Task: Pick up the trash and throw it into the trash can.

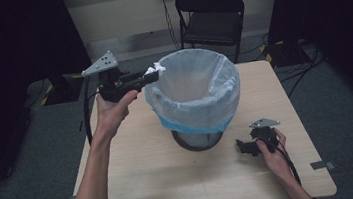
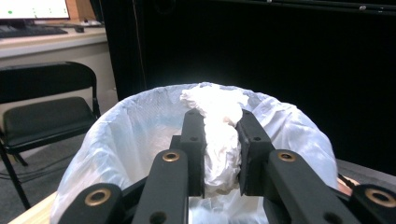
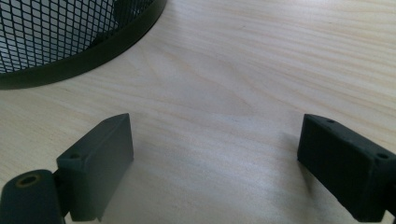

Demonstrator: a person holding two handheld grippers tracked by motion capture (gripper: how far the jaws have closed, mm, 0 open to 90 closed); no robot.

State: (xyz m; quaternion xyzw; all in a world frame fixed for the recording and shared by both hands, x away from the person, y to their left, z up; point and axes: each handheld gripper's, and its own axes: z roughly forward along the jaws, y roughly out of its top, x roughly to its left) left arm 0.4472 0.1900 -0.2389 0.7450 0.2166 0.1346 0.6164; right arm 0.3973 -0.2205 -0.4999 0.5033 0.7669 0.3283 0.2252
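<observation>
A crumpled white tissue [image 2: 219, 135] is clamped between the black jaws of my left gripper [image 2: 222, 121]. In the high view that left gripper [image 1: 154, 72] is held up at the left rim of a black mesh bin [image 1: 200, 139] lined with a clear plastic bag [image 1: 198, 84], with the tissue [image 1: 154, 70] poking over the bag's edge. My right gripper [image 1: 240, 147] rests low on the wooden table [image 1: 173, 180] to the right of the bin's base. In the right gripper view the right gripper [image 3: 215, 163] has its jaws wide apart with bare wood between them and the bin's mesh base [image 3: 70, 42] beyond.
A black folding chair [image 1: 211, 17] stands behind the table, and cables run across the grey floor at the right. Another chair [image 2: 42, 112] and a desk with a monitor appear at the left of the left gripper view. Dark curtains flank the room.
</observation>
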